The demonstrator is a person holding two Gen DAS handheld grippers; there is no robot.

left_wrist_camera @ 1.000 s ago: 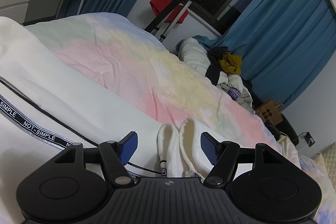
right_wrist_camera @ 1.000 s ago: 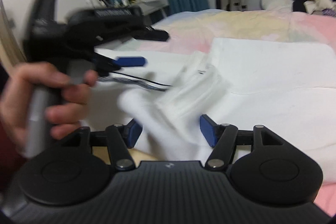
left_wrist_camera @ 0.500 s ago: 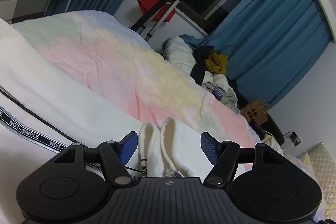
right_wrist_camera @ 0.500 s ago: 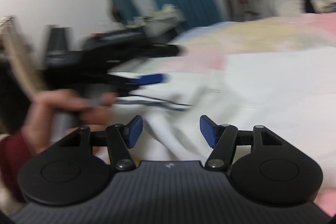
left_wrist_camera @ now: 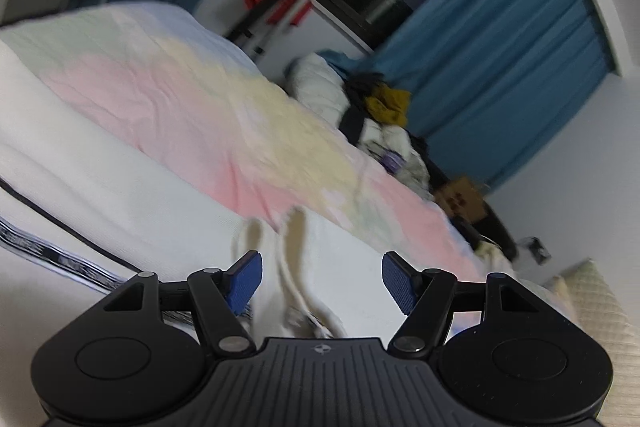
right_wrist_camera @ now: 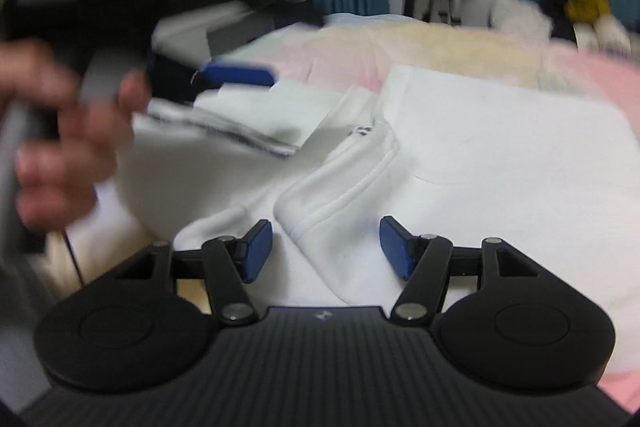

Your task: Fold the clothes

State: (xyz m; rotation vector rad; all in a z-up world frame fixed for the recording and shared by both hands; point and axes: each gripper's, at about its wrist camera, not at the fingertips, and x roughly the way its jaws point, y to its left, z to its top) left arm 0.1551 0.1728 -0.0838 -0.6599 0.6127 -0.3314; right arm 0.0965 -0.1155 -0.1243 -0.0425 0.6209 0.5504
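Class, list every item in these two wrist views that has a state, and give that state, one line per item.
left gripper: open, white fabric lying between its fingers, not clamped.
right gripper: open, over the collar.
white garment: spread flat on the bed, not yet fully folded.
collar: zipped up, lying flat.
curtains: drawn aside from the dark window.
clothes pile: heaped, unfolded.

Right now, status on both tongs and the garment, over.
Left tongs open, straddling white cuff. Right tongs open over white garment, nothing gripped. Garment flat on pastel bedspread. Nothing in the way.
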